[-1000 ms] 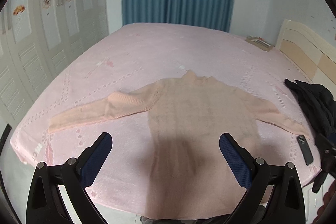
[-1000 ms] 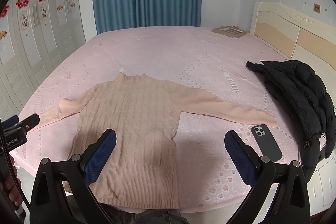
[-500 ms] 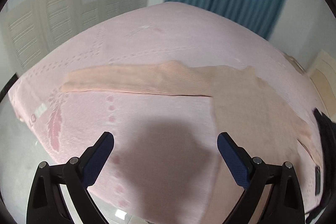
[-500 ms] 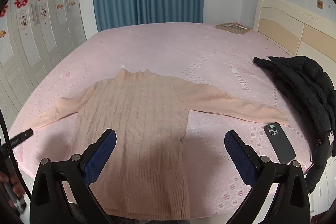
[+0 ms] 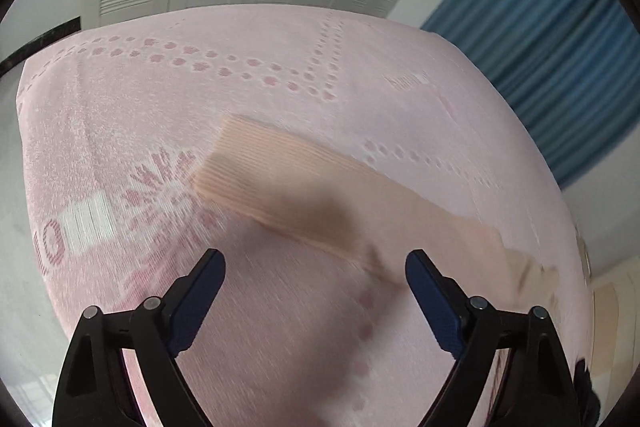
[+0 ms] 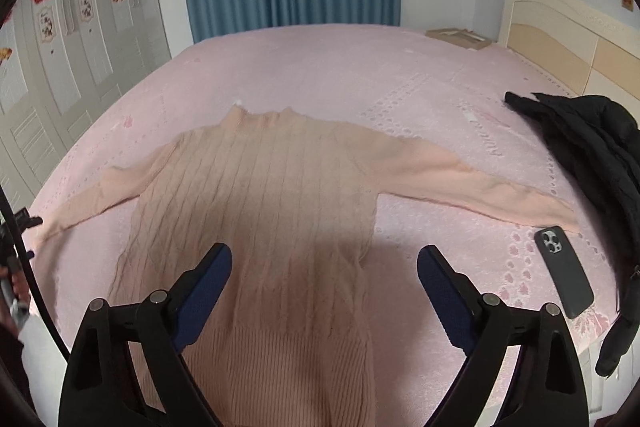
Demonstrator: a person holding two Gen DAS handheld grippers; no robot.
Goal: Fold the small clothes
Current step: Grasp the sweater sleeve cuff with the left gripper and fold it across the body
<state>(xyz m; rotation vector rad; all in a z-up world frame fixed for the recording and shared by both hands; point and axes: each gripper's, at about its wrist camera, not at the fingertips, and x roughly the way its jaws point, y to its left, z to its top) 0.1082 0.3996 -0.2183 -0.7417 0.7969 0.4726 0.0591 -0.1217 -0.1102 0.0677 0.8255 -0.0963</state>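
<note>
Lying flat on the pink patterned bed (image 6: 360,67) is one peach cable-knit sweater (image 6: 260,195), beside one phone (image 6: 564,271) and one black jacket (image 6: 592,147). Left claw (image 5: 316,267) and right claw (image 6: 324,259), wide, just narrowing, hold nothing.

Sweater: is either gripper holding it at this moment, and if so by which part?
Nothing is held. The left gripper is open above the sleeve; the right gripper is open over the sweater body. Both have just been closing slightly.
</note>
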